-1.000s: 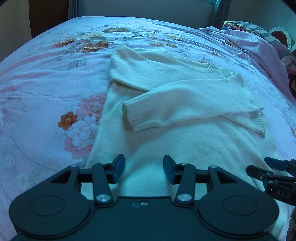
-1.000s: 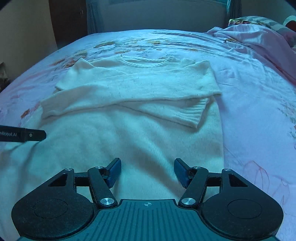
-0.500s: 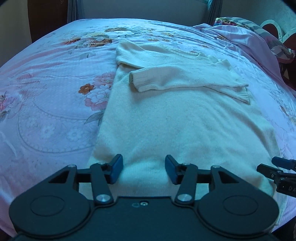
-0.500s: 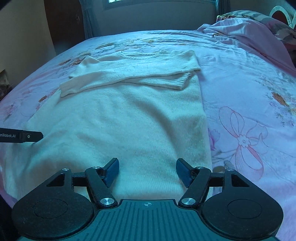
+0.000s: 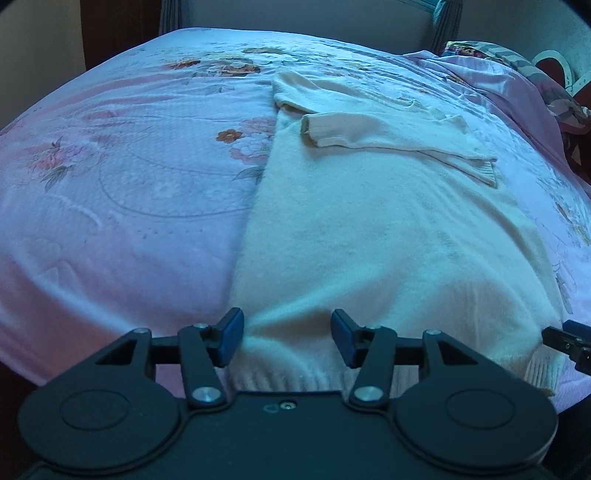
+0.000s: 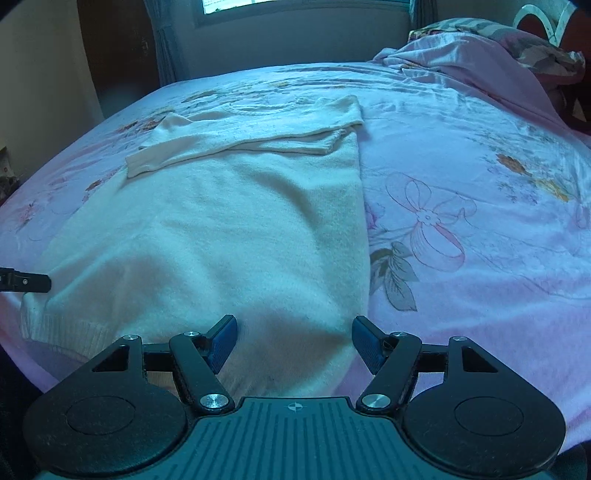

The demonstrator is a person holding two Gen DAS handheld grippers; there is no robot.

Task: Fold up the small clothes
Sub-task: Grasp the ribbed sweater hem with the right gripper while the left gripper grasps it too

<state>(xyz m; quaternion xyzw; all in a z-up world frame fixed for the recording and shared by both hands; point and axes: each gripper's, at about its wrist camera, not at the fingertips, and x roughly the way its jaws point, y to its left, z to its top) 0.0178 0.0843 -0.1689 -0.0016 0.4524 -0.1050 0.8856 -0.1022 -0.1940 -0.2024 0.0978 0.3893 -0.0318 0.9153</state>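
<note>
A cream knitted sweater (image 5: 373, 229) lies flat on the bed, neck far, ribbed hem near, both sleeves folded across the chest. It also shows in the right wrist view (image 6: 229, 236). My left gripper (image 5: 287, 338) is open, its blue pads either side of the hem's left part, low over the near bed edge. My right gripper (image 6: 293, 345) is open over the hem's right corner. The right gripper's tip shows at the right edge of the left wrist view (image 5: 569, 343); the left gripper's tip shows at the left edge of the right wrist view (image 6: 26, 284).
The bed has a pink floral sheet (image 5: 129, 177), also in the right wrist view (image 6: 480, 206). A bunched pink blanket and patterned pillow (image 6: 491, 51) lie at the far right. A wall and window (image 6: 295, 22) stand beyond the bed.
Both grippers have pulled back toward the near bed edge and dropped to the sweater's hem. Both stay open. The sweater has not moved.
</note>
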